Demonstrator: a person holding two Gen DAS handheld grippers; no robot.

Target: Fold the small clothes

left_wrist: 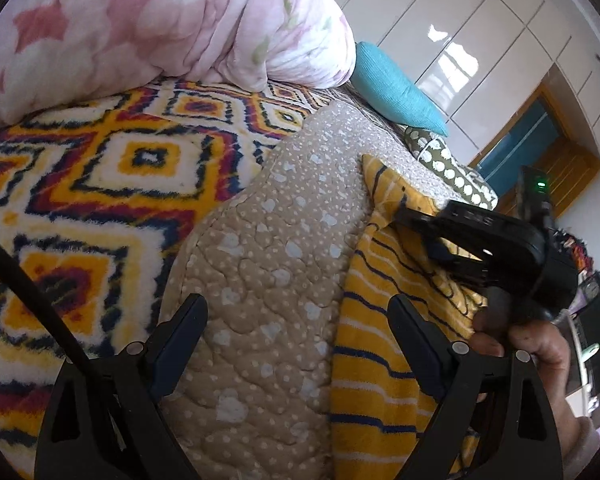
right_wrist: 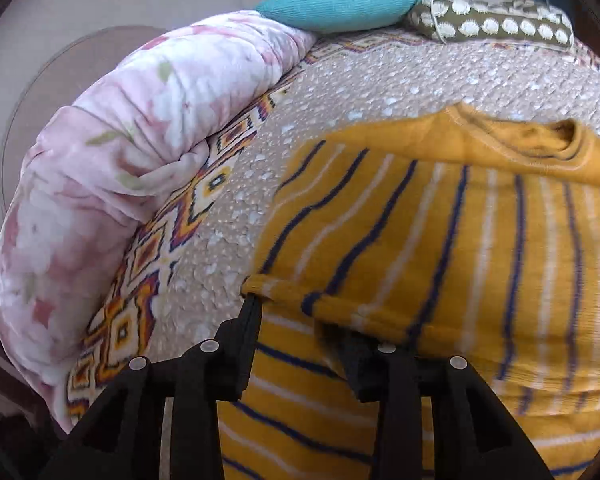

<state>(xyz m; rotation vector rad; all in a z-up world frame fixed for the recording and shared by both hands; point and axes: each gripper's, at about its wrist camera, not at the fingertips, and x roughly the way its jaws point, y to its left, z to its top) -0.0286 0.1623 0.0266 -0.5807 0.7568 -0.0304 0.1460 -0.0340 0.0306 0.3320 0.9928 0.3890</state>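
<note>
The left tongs [left_wrist: 296, 344] stand wide apart with nothing between them, over the beige quilted bedspread [left_wrist: 268, 240], just beside the striped top. The right tongs [right_wrist: 296, 344] are partly apart; a folded edge of the yellow striped knit top [right_wrist: 440, 240] drapes between them and hides 1 tip, but the pads do not look pressed on it, so I read them as loose rather than gripping.

The top looks like a soft, light knit: it should sag and crease wherever it is lifted, will not slip much on the quilted cover, and has nothing fragile about it. Hems, sleeve ends and shoulder seams seem the best places to pinch, taking 2 corners at once so a fold stays straight.

It lies spread on the bed toward the near edge, collar [right_wrist: 540, 140] facing the pillows at the far edge. It is mustard yellow with thin navy and white stripes and a plain yellow band at the neck.
</note>
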